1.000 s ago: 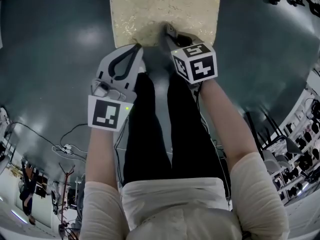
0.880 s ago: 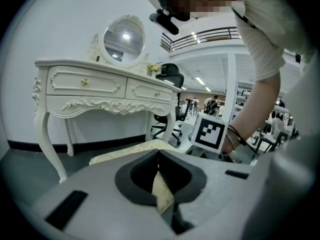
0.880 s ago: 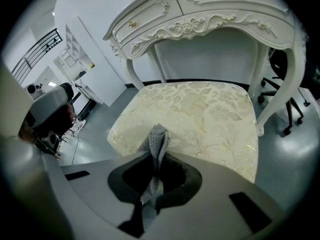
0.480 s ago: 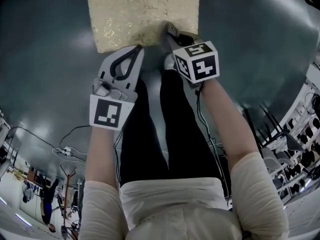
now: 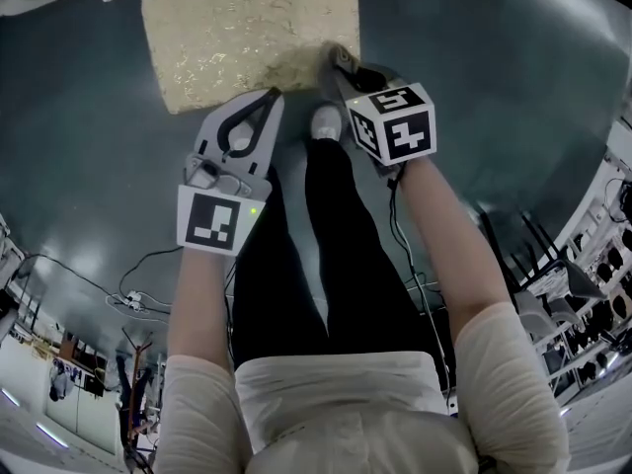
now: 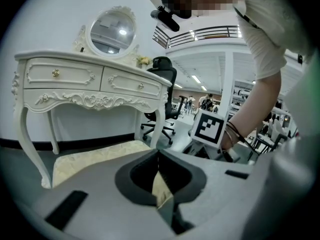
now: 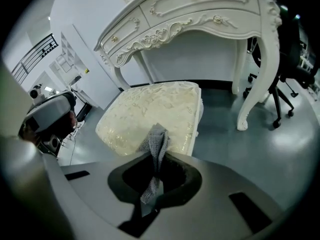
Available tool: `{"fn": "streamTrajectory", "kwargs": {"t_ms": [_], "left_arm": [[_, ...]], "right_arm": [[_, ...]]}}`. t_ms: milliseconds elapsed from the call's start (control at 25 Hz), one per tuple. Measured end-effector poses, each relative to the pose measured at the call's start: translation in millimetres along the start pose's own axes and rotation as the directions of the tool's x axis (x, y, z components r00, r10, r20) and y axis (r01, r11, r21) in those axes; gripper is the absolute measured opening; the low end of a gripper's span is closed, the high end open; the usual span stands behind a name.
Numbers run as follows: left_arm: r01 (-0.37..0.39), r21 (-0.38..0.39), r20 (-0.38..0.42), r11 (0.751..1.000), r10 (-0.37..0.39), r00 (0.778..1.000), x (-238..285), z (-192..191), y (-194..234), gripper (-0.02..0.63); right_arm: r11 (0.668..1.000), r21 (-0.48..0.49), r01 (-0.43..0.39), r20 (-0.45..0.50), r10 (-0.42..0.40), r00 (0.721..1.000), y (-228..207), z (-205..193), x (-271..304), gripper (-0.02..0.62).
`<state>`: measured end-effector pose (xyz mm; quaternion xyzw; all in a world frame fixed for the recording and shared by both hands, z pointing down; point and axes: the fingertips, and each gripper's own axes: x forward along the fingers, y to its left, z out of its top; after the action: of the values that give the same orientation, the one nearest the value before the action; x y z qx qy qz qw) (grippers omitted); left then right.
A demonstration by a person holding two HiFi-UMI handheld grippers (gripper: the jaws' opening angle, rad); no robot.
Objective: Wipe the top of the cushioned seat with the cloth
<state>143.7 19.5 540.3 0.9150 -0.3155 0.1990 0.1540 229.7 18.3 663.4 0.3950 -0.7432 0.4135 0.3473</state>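
The cushioned seat is a low cream stool with a gold pattern, standing on the dark floor ahead of me. It also fills the middle of the right gripper view, seat. A grey knitted cloth sticks up from my right gripper, which is shut on it. In the head view that right gripper hovers over the seat's near right corner. My left gripper is shut with nothing in it, just short of the seat's near edge; in its own view the left gripper points at the seat.
A white carved dressing table stands behind the seat, one curved leg to the seat's right. A black office chair is further right. Cables lie on the floor at my left. My shoe is near the seat.
In the head view the seat has shifted left and slightly down. Both grippers hold the same pose; the right one has gone from the seat's near edge middle to its right corner.
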Motion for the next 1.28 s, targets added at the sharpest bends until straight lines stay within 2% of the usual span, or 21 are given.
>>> {"fn": "streamTrajectory", "kwargs": {"t_ms": [360, 560, 720, 840, 1000, 1280], "left_arm": [[0.025, 0.014, -0.003, 1.000, -0.025, 1.000, 22, 4, -28, 0.002], [0.025, 0.010, -0.009, 1.000, -0.025, 1.000, 22, 11, -35, 0.002], [0.024, 0.034, 0.008, 0.999, -0.024, 1.000, 14, 24, -32, 0.002], [0.024, 0.013, 0.019, 1.000, -0.024, 1.000, 1, 33, -29, 0.002], [0.025, 0.034, 0.030, 0.999, -0.026, 0.999, -4, 46, -27, 0.002], [-0.013, 0.074, 0.065, 0.997, 0.008, 0.998, -72, 85, 16, 0.002]], "right_arm": [[0.997, 0.026, 0.077, -0.044, -0.076, 0.996, -51, -22, -17, 0.028], [0.996, 0.028, 0.086, -0.035, -0.085, 0.996, -56, -20, -33, 0.026], [0.997, 0.001, 0.073, -0.007, -0.073, 0.997, -43, -8, -43, 0.026], [0.997, -0.006, 0.079, 0.013, -0.079, 0.997, -30, 1, -53, 0.027], [0.995, -0.005, 0.103, 0.091, -0.102, 0.991, -27, 24, -70, 0.027], [0.995, -0.044, 0.091, 0.232, -0.078, 0.970, 53, 96, -94, 0.028]]}}
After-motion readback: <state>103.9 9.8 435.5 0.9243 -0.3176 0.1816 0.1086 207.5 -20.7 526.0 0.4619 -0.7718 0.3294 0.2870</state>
